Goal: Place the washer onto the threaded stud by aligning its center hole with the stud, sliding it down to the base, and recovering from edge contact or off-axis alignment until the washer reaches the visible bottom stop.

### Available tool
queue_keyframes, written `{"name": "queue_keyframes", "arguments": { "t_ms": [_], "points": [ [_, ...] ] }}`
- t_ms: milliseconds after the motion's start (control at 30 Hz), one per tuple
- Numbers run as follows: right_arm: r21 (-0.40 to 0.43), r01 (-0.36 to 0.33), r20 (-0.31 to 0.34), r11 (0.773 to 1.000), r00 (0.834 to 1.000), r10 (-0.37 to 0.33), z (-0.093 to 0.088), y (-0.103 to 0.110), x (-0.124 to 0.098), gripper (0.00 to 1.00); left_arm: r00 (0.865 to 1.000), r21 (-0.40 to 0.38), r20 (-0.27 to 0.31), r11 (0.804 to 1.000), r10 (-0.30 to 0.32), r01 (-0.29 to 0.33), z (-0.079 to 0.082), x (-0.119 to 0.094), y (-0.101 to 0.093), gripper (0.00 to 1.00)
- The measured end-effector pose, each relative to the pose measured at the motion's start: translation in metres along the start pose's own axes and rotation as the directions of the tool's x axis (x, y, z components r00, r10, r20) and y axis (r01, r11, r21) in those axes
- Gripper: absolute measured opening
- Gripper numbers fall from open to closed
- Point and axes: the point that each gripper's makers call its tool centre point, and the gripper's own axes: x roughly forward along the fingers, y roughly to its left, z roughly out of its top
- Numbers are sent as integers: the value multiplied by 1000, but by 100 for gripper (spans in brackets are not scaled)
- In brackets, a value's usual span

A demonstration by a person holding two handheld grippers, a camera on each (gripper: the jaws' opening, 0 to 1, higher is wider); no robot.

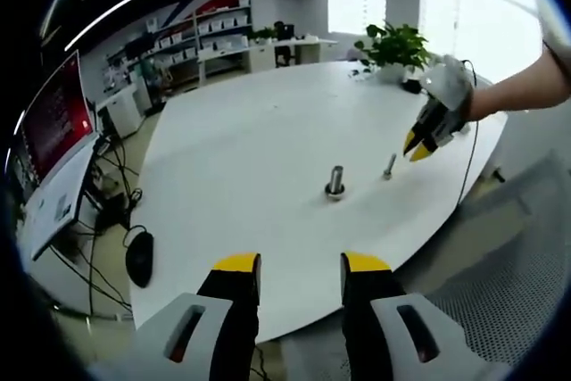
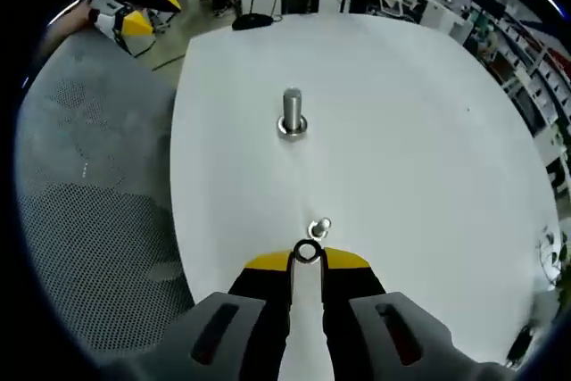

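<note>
The right gripper [image 2: 306, 259] pinches the small round metal washer [image 2: 307, 252] in its closed jaws just above the short threaded steel stud [image 2: 321, 227] standing upright on the white bench [image 2: 428, 131], while the left gripper [image 1: 299, 267], jaws spread, waits farther away.

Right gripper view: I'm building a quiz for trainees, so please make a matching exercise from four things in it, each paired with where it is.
Things:
1. washer
2. large stud
3. small bolt
4. left tool

Places:
a. upright near the middle of the table
b. beyond the table edge, upper left
c. pinched between the tips of the right tool
d. just ahead of those tips

Pairs: 1-c, 2-a, 3-d, 4-b
</note>
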Motion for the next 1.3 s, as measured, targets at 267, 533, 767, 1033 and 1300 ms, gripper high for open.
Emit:
{"name": "queue_keyframes", "arguments": {
  "t_ms": [267, 533, 767, 1033, 1300],
  "points": [
    [-55, 23, -3, 998, 1000, -24, 12, -2, 4, 13, 1000, -4, 3, 1000, 0, 0, 0, 0, 1, 34],
    [-65, 35, -32, 997, 999, -38, 10, -10, 12, 13, 1000, -7, 12, 1000, 5, -5, 1, -2, 1, 34],
    [-83, 29, -60, 996, 998, -34, 11, -13, 20, 13, 1000, -3, 8, 1000, 5, -5, 0, -2, 1, 34],
    [-99, 13, -104, 995, 994, -23, 4, -13, 31, 13, 1000, -8, 10, 1000, 7, -7, 1, -2, 2, 34],
    [-102, 4, -131, 995, 991, -17, -3, -17, 49, 14, 1000, -9, 12, 1000, 0, 0, 1, -1, 0, 34]
  ]
}}
